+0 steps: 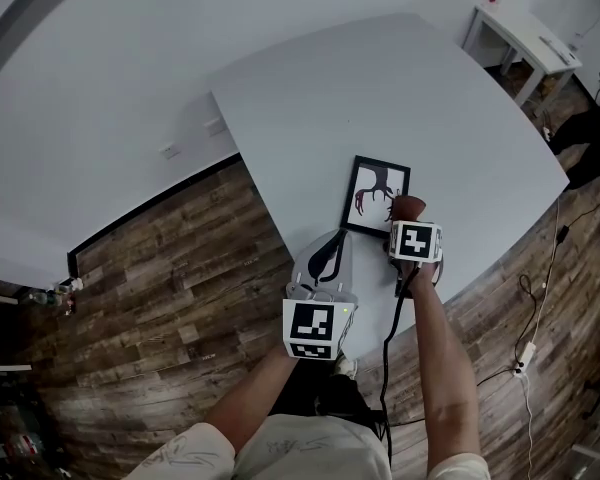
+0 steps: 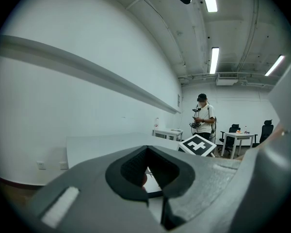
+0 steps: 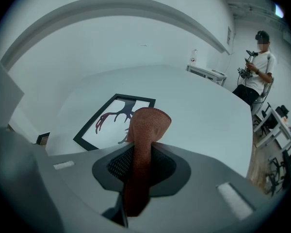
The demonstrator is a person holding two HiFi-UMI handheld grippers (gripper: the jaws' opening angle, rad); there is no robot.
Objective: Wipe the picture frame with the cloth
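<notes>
White table (image 1: 380, 98) in a bare room. The picture frame (image 1: 376, 196) lies flat by its near edge, long axis running away from me. My right gripper (image 3: 140, 178) clamps the rust cloth (image 3: 144, 130) over the frame's near right corner. My left gripper (image 1: 325, 258) is just beside, jaws together, empty. A person (image 2: 203, 115) stands far back.

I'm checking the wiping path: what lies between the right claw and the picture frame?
Only the cloth, clamped in the right claw and sticking out toward the picture frame. The right gripper view shows nothing else there.
</notes>
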